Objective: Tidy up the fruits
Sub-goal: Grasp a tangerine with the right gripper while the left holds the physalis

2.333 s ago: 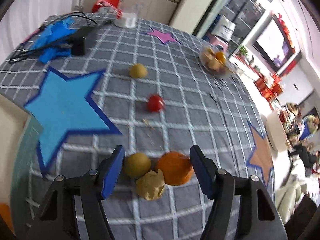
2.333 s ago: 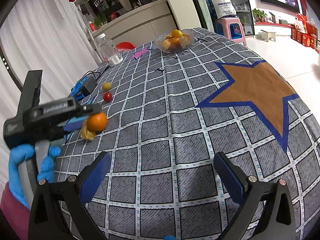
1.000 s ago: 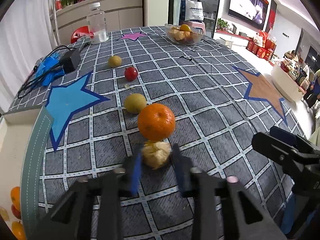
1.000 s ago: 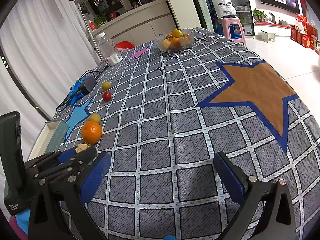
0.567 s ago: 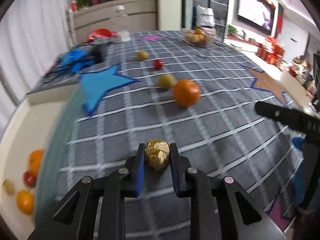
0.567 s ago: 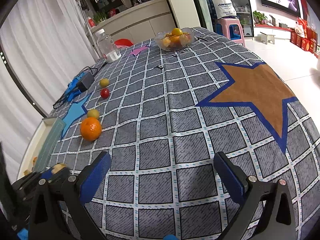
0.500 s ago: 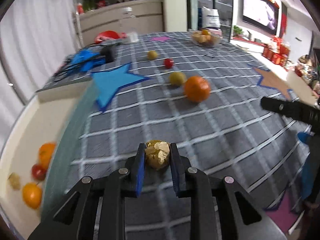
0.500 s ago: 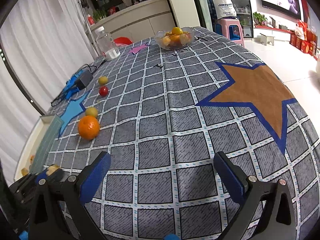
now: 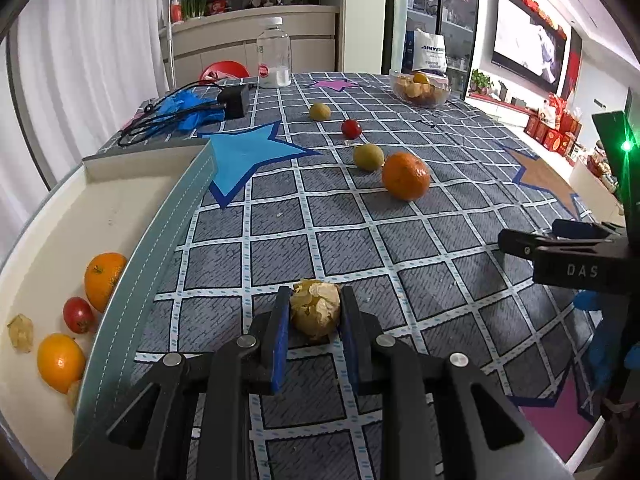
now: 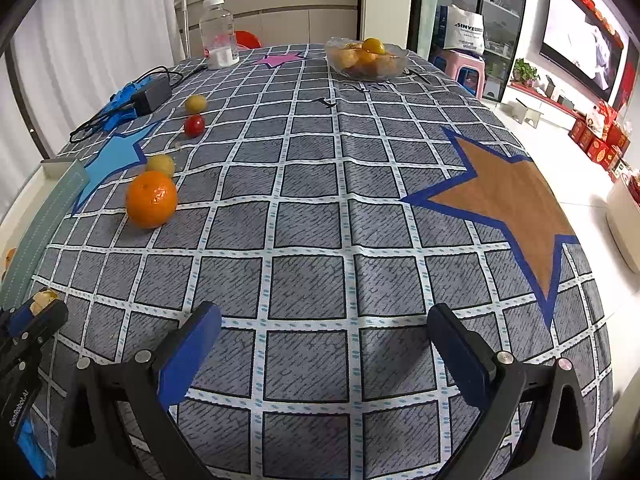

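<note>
My left gripper is shut on a papery husked golden berry, held above the checked tablecloth near the white tray at the left edge. The tray holds an orange, a cherry tomato, a small orange fruit and a husked berry. On the cloth lie a big orange, a yellow-green fruit, a cherry tomato and a yellow fruit. My right gripper stands open over bare cloth. It also shows as a dark body at the right edge of the left wrist view.
A glass bowl of fruit and a clear jar stand at the far side. A black power adapter with cables and blue gloves lies at the back left. A gloved hand holds the right gripper.
My left gripper lifted the husked berry away from the big orange and carried it toward the tray, which has come into view at the left. The right gripper has rolled a little.
</note>
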Motion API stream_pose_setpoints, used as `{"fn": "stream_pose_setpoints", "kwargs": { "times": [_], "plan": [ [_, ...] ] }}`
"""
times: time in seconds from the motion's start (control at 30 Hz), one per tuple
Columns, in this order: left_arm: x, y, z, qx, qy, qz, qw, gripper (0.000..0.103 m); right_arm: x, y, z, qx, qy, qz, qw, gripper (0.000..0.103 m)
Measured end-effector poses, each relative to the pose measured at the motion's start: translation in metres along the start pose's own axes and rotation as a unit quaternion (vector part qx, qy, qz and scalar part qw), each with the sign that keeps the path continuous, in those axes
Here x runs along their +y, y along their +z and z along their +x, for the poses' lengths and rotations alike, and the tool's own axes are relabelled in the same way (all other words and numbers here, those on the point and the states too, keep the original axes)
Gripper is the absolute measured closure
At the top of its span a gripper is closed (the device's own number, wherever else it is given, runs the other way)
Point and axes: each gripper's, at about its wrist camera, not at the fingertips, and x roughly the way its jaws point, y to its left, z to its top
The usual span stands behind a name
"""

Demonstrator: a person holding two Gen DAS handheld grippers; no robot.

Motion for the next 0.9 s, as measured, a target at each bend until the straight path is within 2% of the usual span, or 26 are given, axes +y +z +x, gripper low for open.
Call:
{"fn": "stream_pose_setpoints", "kwargs": {
  "times": [0.23,0.47,0.7,0.77,0.8,0.83,0.87,0.9],
  "plan": [
    [0.001,0.0,0.0,-0.001,0.002,0.003,1.0,0.077,0.005,0.005,0.002,0.012,0.008,-0.01,1.0,0.0],
    [0.002,0.0,0.0,-0.001,0.002,0.002,1.0,0.077,0.052,0.022,0.001,0.002,0.07,-0.057,0.996,0.0],
    [-0.003,-0.001,-0.001,-0.003,0.004,0.004,1.0,0.077,0.09,0.046,0.019,-0.009,0.082,-0.075,0.994,0.001],
    [-0.003,-0.001,-0.001,-0.003,0.004,0.003,1.0,0.077,0.095,0.047,0.025,-0.005,0.082,-0.079,0.993,0.023],
    [-0.002,-0.001,-0.001,-0.003,0.004,0.003,1.0,0.077,0.099,0.048,0.026,-0.011,0.067,-0.087,0.994,0.029],
    [-0.002,-0.001,-0.001,-0.003,0.004,0.004,1.0,0.077,0.104,0.049,0.028,-0.015,0.062,-0.095,0.993,0.04],
    [-0.002,-0.001,-0.001,-0.003,0.004,0.004,1.0,0.077,0.105,0.05,0.027,-0.017,0.068,-0.096,0.993,0.059],
    [-0.003,0.0,-0.001,-0.003,0.004,0.004,1.0,0.077,0.105,0.05,0.026,-0.019,0.068,-0.097,0.993,0.062]
  ]
}}
